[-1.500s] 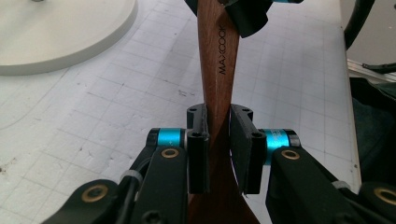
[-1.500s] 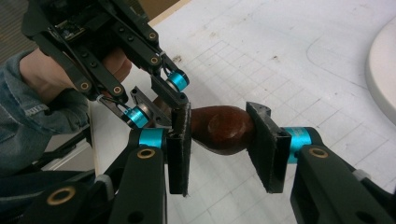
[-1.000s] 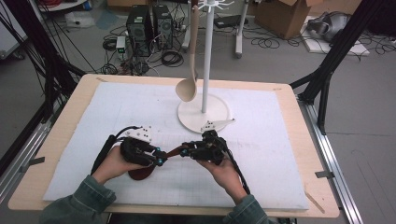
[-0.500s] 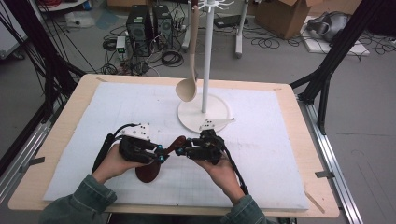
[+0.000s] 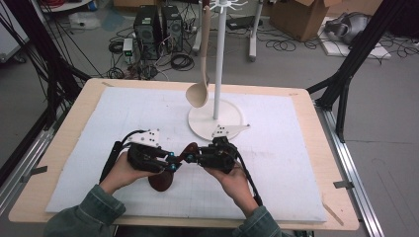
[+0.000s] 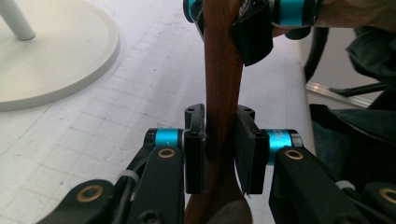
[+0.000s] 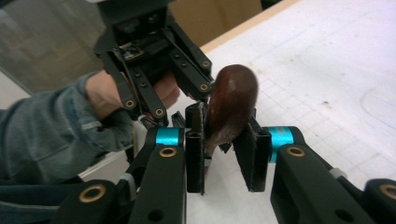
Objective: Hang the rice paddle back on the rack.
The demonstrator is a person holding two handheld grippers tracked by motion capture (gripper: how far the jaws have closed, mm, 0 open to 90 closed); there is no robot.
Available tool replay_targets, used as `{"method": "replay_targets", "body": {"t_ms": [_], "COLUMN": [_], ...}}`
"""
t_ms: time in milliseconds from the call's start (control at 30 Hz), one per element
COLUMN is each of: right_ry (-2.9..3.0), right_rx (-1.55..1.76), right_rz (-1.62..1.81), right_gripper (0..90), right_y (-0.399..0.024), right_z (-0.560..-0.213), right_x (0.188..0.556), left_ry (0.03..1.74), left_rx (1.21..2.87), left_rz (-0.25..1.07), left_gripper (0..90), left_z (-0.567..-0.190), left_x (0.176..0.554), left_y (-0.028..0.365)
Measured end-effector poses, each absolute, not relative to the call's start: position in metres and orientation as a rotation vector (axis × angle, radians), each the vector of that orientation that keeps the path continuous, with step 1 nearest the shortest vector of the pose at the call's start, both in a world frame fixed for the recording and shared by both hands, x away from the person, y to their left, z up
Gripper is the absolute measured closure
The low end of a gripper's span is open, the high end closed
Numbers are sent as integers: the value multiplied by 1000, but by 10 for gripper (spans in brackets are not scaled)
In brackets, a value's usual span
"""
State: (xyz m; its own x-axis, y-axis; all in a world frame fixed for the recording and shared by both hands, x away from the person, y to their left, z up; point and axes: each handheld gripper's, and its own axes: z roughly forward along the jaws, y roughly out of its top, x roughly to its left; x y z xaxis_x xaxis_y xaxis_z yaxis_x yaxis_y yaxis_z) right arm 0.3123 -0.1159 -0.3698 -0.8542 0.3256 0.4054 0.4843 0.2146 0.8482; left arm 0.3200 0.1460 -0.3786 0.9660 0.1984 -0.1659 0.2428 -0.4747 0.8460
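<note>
High view puts my two claws low in the middle of the frame, my left gripper and my right gripper both clamped on one dark wooden spoon. Its bowl hangs over the white mat, possibly touching it; I can't quite tell. To hand it over well, I'd keep one grip firm before loosening the other. The stand base sits above, open mat on both sides.

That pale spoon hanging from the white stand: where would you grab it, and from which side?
Grip the pale spoon by its straight handle, above the bowl, coming from the side away from the stand's pole. It hangs upright with the rounded bowl lowest, and the slim handle probably suits flat jaws better.
</note>
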Motion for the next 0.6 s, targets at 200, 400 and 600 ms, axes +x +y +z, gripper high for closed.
{"method": "replay_targets", "body": {"t_ms": [200, 400, 600], "right_ry": [-2371, -2396, -2413], "right_rx": [-751, -733, -707], "right_rz": [-1745, -1767, -1775], "right_gripper": [769, 770, 769], "right_y": [-115, -116, -113], "right_z": [-357, -348, -343], "right_x": [310, 310, 309], "left_ry": [326, 310, 289], "left_rx": [2067, 2066, 2055], "left_rz": [-74, -79, -98], "left_gripper": [689, 696, 712], "left_z": [-378, -378, -377], "left_x": [321, 320, 318], "left_y": [152, 149, 144]}}
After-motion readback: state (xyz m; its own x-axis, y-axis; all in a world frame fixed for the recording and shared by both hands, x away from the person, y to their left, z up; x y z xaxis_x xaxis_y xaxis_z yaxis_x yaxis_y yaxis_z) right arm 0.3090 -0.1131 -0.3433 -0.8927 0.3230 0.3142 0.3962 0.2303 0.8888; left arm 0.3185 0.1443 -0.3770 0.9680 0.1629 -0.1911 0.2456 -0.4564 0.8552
